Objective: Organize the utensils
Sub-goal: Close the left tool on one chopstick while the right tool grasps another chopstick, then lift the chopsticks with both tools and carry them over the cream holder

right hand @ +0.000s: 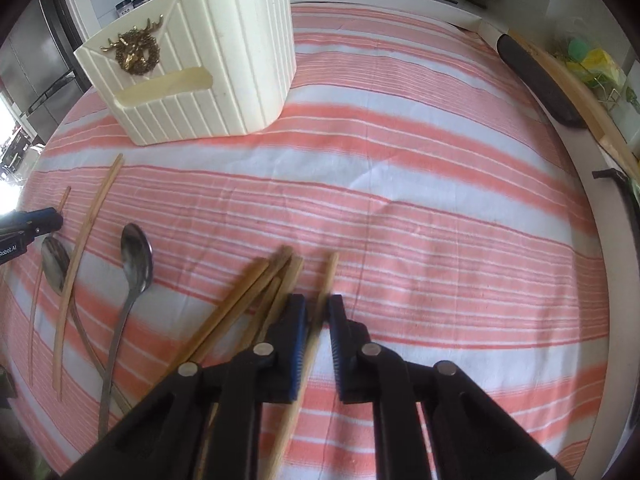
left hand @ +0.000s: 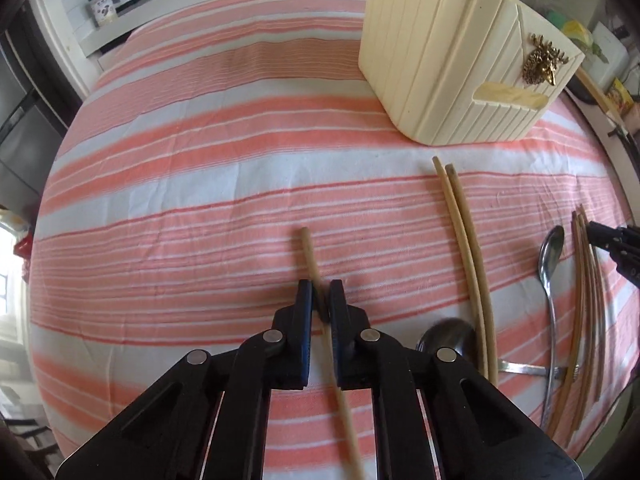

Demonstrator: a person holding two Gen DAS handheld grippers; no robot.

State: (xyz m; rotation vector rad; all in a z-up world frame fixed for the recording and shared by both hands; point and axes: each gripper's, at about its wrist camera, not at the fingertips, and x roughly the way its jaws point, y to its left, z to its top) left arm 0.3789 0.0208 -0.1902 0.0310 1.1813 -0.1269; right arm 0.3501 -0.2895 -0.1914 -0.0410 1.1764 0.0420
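Left gripper (left hand: 320, 292), nearest in its view, pinches a single chopstick (left hand: 308, 254) lying on the striped cloth (left hand: 200, 184) covering the bench. Right gripper (right hand: 318, 308) has its fingers narrowly parted around one chopstick (right hand: 330, 276) at the edge of a loose bundle of chopsticks (right hand: 256, 292); contact cannot be told. Beside these lie a chopstick pair (left hand: 464, 232) and two metal spoons (right hand: 134, 264). Farthest stands the cream ribbed utensil holder (left hand: 452, 60), upright, well apart from the utensils.
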